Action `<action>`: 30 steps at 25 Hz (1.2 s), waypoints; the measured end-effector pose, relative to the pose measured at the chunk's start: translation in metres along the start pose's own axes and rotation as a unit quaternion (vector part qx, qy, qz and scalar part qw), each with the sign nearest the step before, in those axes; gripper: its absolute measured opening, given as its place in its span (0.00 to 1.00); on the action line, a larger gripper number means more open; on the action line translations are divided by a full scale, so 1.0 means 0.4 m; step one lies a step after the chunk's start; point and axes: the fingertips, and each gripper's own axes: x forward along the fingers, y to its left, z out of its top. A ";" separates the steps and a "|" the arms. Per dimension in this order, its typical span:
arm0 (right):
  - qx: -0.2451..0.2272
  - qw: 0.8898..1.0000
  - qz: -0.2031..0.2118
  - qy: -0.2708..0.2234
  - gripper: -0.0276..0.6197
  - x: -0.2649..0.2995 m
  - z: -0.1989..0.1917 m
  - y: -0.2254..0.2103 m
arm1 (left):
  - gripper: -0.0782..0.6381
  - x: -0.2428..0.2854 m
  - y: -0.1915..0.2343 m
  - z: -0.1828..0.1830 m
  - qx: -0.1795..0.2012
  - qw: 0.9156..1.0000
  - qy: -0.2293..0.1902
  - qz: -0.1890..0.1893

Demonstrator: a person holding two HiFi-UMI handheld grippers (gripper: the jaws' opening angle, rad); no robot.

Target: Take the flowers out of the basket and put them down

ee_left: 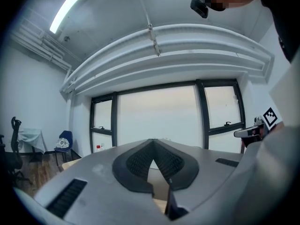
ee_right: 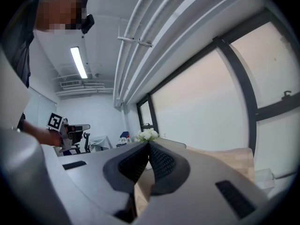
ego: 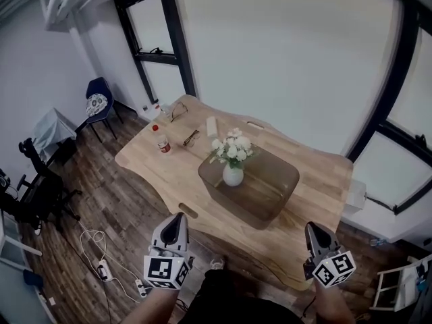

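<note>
White flowers (ego: pixel 231 147) stand in a small white vase (ego: pixel 233 175) inside a dark see-through basket (ego: pixel 270 198) in the middle of the wooden table (ego: pixel 317 174). My left gripper (ego: pixel 177 219) hovers by the table's near edge, left of the basket, shut with nothing in it; its jaws (ee_left: pixel 152 143) meet at the tips. My right gripper (ego: pixel 312 228) is held over the near right corner, also shut and empty (ee_right: pixel 148 145). In the right gripper view the flowers (ee_right: pixel 146 135) peek just above the jaw tips. Both grippers are well short of the basket.
A red-capped bottle (ego: pixel 161 143), two pairs of glasses (ego: pixel 191 138) (ego: pixel 179 111) and a small pale block (ego: pixel 211 125) lie on the table's far left part. A blue chair (ego: pixel 100 103), a black office chair (ego: pixel 37 187) and floor cables (ego: pixel 101 268) are at the left.
</note>
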 end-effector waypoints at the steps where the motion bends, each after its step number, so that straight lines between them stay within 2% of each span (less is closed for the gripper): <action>1: -0.001 1.000 -0.006 0.001 0.08 0.016 0.002 -0.006 | 0.12 0.028 0.014 0.001 -0.002 1.000 -0.002 -0.004; 8: 0.004 0.998 -0.057 -0.003 0.08 0.135 0.039 -0.045 | 0.12 0.213 0.104 0.004 -0.007 0.999 -0.006 -0.042; 12: -0.004 0.997 -0.072 -0.006 0.08 0.217 0.076 -0.043 | 0.12 0.308 0.136 0.005 0.021 0.997 -0.008 -0.072; 16: -0.019 0.996 -0.083 -0.014 0.08 0.302 0.110 -0.033 | 0.12 0.386 0.169 0.022 0.045 0.994 -0.027 -0.101; 20: -0.031 0.995 -0.092 -0.013 0.08 0.390 0.134 -0.025 | 0.12 0.451 0.217 0.034 0.042 0.991 -0.044 -0.117; 24: -0.037 0.993 -0.108 -0.028 0.08 0.465 0.180 -0.022 | 0.12 0.521 0.261 -0.009 0.034 0.990 -0.024 -0.136; 30: -0.055 0.991 -0.117 -0.031 0.08 0.555 0.211 -0.033 | 0.12 0.614 0.248 -0.035 0.017 0.984 -0.017 -0.174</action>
